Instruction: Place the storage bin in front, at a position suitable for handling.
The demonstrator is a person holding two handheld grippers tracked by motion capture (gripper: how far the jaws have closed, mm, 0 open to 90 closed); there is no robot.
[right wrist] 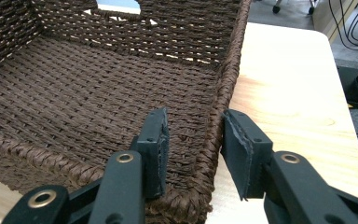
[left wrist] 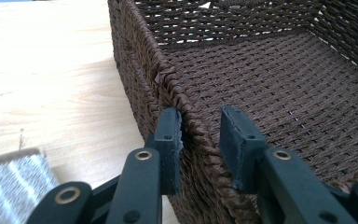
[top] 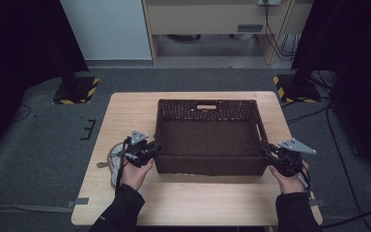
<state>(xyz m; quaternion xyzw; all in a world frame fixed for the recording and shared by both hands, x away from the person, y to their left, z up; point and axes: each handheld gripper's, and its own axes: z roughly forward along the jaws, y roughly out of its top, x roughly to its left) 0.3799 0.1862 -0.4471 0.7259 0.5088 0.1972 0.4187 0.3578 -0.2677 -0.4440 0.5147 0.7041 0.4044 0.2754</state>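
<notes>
Tongs first: the left gripper (left wrist: 200, 140) is pinching the left wall of the brown woven basket (top: 207, 164) near its front corner, one jaw inside, one outside. The right gripper (right wrist: 193, 149) is straddling the basket's right wall, its outer jaw touching, its inner jaw standing just off. The basket is sitting mid-table (top: 125, 108), with a folded cloth (top: 113, 162) lying just left of it.
</notes>
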